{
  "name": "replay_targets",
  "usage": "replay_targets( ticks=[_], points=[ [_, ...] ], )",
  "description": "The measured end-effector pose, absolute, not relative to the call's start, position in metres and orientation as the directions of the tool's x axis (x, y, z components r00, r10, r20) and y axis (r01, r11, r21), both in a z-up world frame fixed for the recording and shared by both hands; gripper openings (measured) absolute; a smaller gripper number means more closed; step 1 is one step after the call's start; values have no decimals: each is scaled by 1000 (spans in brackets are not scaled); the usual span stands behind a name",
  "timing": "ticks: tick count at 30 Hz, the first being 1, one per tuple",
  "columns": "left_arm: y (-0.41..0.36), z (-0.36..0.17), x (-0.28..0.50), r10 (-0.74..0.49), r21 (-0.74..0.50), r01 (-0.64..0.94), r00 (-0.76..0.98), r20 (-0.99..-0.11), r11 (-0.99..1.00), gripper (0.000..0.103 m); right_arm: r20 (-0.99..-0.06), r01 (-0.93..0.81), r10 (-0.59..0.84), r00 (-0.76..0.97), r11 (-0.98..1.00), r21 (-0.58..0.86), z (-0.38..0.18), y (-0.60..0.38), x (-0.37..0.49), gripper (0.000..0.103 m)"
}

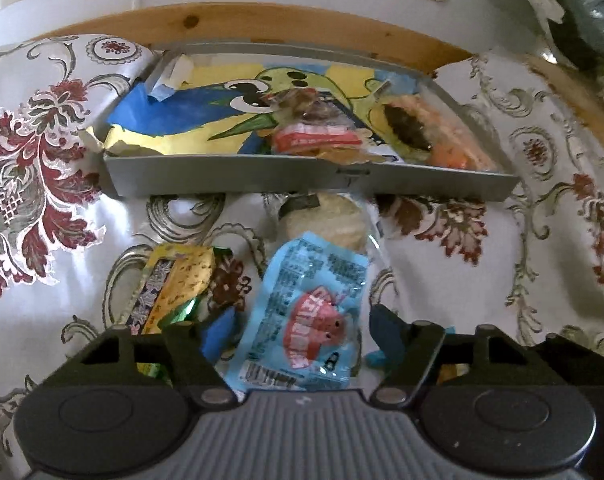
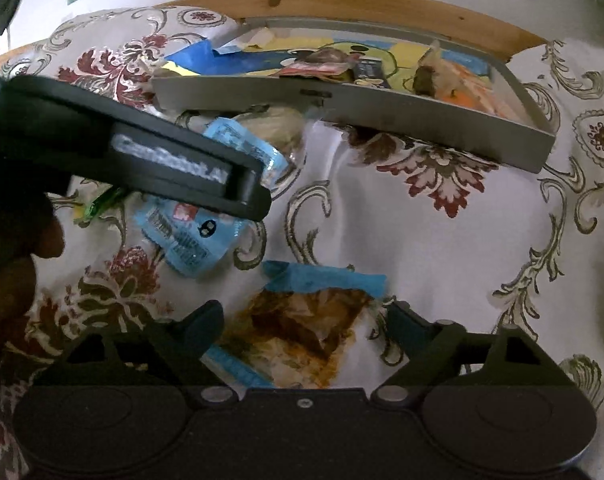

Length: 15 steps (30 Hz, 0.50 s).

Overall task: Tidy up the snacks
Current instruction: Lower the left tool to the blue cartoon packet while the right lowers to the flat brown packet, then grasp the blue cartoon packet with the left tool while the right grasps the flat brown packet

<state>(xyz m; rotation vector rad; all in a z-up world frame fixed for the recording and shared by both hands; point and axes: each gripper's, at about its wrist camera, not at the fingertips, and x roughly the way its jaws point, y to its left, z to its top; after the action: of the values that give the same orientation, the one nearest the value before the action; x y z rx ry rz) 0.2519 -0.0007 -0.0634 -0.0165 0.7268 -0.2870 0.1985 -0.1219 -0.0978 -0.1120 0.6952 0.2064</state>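
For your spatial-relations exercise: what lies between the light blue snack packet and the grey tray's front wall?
In the left wrist view, a clear pack of pale round crackers lies between the light blue snack packet and the grey tray, on the floral tablecloth.

I count one gray tray (image 1: 237, 174), four loose snack packets on the desk: one light blue (image 1: 306, 312), one yellow (image 1: 173, 284), one pale round (image 1: 330, 216), one brownish (image 2: 302, 336).

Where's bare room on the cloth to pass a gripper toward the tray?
Free: the cloth right of the brown snack bag, up to the grey tray. Also left of the yellow packet, below the tray's left corner. Crowded: the middle, around the blue packet and the rice cracker.
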Motion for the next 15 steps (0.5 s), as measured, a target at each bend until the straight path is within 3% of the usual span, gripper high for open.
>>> replay_targets(
  ticks=[7, 15],
  points=[
    [-2, -64, 248, -225, -77, 233, 718, -659, 969, 62, -633, -209, 153, 759, 978, -15, -96, -125, 195, 73],
    [-1, -62, 240, -220, -96, 210, 717, -662, 973, 55, -634, -172, 121, 764, 985, -19, -90, -130, 184, 68]
  ],
)
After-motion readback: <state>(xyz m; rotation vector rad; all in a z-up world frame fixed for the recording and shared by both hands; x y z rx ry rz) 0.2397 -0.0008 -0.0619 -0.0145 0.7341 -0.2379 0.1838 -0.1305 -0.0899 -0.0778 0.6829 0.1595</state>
